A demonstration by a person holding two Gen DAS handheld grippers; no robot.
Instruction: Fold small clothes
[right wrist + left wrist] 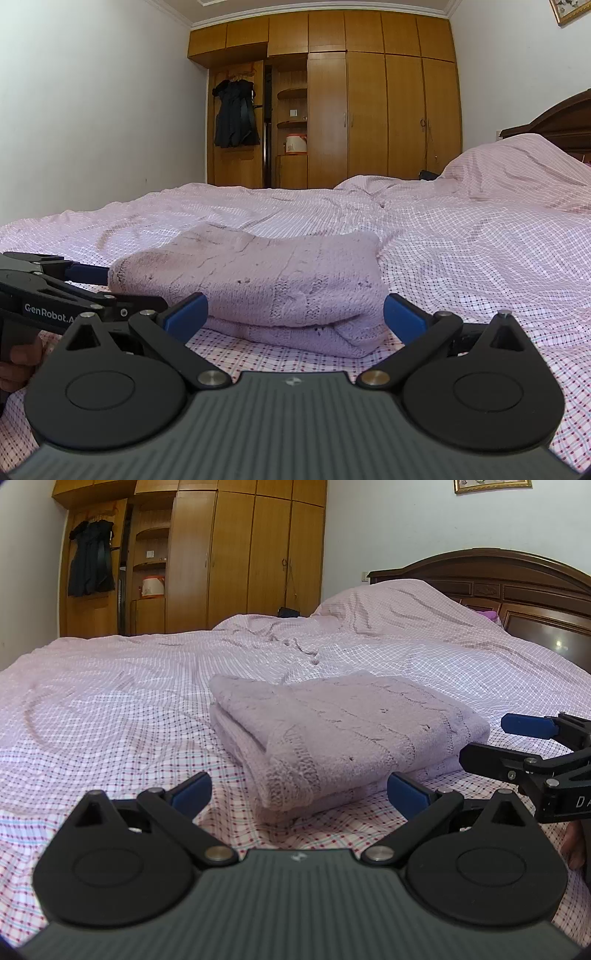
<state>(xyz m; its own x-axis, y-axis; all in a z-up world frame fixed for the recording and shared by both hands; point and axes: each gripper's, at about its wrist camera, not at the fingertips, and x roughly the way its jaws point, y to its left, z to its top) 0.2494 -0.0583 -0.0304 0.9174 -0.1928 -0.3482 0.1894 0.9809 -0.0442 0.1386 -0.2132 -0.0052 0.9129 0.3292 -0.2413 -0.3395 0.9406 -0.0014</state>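
Note:
A pale lilac knitted sweater (pixel 332 731) lies folded into a thick rectangle on the checked bed sheet (pixel 110 709). It also shows in the right wrist view (pixel 258 280). My left gripper (pixel 299 794) is open and empty, low over the sheet just in front of the sweater's near corner. My right gripper (pixel 293 314) is open and empty, low in front of the sweater's long side. The right gripper also shows in the left wrist view (pixel 495 742), at the sweater's right end. The left gripper also shows in the right wrist view (pixel 110 288), at the sweater's left end.
A pillow mound under the sheet (pixel 406 605) lies at the head of the bed by the dark wooden headboard (pixel 517 579). A wooden wardrobe (pixel 369 110) stands past the far bed edge, with a dark garment (pixel 236 114) hanging on it.

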